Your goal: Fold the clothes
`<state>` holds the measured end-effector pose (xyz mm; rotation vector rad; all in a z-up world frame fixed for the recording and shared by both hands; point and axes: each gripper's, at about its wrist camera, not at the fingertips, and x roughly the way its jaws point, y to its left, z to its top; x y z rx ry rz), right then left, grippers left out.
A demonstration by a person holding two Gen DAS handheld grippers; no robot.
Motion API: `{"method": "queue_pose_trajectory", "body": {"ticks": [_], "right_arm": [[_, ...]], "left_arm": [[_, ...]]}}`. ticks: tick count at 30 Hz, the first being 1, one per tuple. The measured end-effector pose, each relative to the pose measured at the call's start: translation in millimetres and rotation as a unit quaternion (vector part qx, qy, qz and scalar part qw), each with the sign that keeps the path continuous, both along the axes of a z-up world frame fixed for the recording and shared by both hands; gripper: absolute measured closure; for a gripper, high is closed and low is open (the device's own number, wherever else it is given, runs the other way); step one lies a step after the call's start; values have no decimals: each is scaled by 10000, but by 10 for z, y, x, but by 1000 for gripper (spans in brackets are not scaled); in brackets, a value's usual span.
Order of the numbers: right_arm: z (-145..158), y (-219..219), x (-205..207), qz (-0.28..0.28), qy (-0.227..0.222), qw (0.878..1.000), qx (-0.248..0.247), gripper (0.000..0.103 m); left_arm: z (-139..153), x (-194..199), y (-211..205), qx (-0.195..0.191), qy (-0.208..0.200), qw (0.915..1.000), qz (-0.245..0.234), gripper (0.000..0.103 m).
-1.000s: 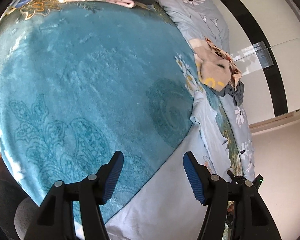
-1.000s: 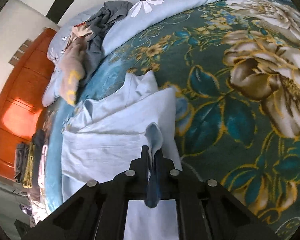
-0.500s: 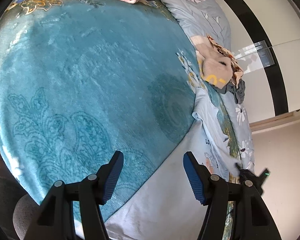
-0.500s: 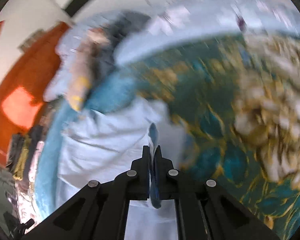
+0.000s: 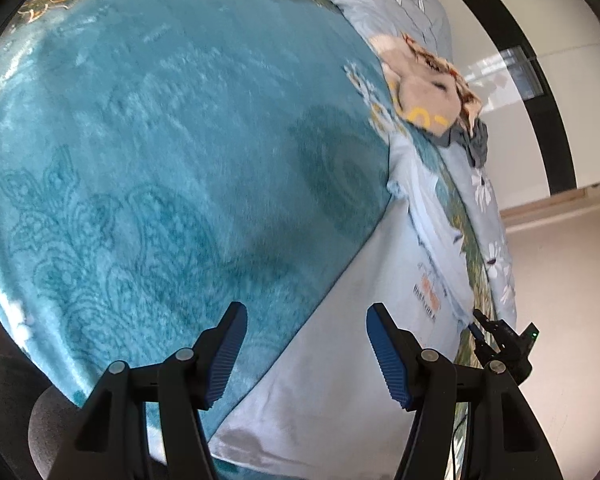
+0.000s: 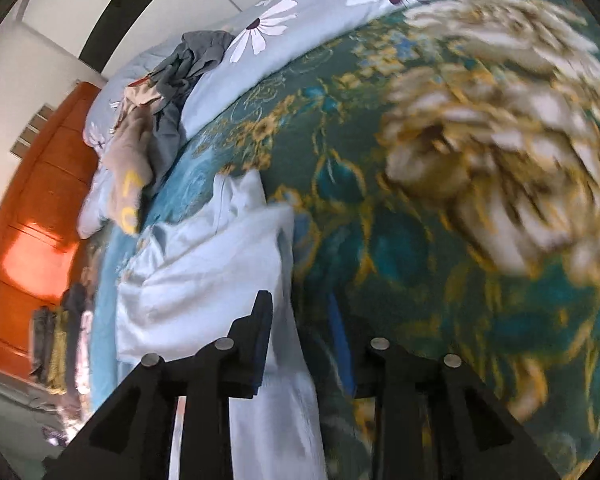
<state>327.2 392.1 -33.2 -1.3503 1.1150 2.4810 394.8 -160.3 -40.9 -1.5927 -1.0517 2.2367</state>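
Note:
A light blue garment (image 5: 356, 344) lies spread on the teal blanket (image 5: 160, 152), with a small printed logo near its right side. My left gripper (image 5: 304, 354) is open and empty, hovering over the garment's left edge. In the right wrist view the same garment (image 6: 204, 264) lies flat with folds at its far end. My right gripper (image 6: 302, 338) is open, its jaws standing over the garment's right edge with nothing between them. The right gripper also shows in the left wrist view (image 5: 500, 338) at the garment's far edge.
A pile of loose clothes (image 5: 432, 96) lies on the floral quilt (image 5: 396, 4) at the far side; it also shows in the right wrist view (image 6: 156, 120). Folded clothes (image 6: 60, 344) are stacked near the orange headboard (image 6: 32, 216). White wall and floor lie beyond the bed.
My right gripper has opened and let go of the garment's edge, which has dropped flat onto the blanket. My left gripper stayed open and shifted slightly.

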Motion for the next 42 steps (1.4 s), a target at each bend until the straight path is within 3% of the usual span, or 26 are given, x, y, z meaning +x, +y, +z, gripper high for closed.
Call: {"method": "queue_pose_trajectory", "body": {"ticks": [5,10,14,20,27,29,31,33,34,35,42], "right_arm": [[-48,-147,679,325,2,9961,-819,69],[-148,-365,1356,502,-193,9892,-1361,69],[-226,-539,1572,560,-200,9846,-1641,68],[-342,-800,1897,645,-209,9762,-2058,69],[-456,-1044,2201,708,-217,9661,-2475,70],[-461,-1054,2185,676,-236,9662,-2477,71],[-452,-1077,2153,677,-250,9674,-2426,72],[-463,-1072,2162,651,-292,9680,-2406,83],[-479,-1062,2177,632,-324,9678,-2415,95],[-502,-1056,2194,619,-361,9673,-2434,98],[-378,-991,2293,650,10,9543,-2917,100]], "left_arm": [[-182,63,63,11,-196,9987,-473,37],[-269,179,59,296,-201,9963,-787,37],[-344,248,-28,652,-292,9925,-996,37],[-360,306,-11,698,-332,9881,-1331,37],[-390,461,-76,849,-377,9873,-1286,38],[-393,481,-92,738,-387,9890,-1221,47],[-393,492,-99,451,-442,9912,-1164,77],[-389,514,-113,134,-481,9926,-1110,95],[-386,532,-131,67,-477,9930,-1076,99],[-375,551,-145,40,-469,9935,-1040,100],[-108,821,-160,-524,-176,9912,-1200,100]]}}
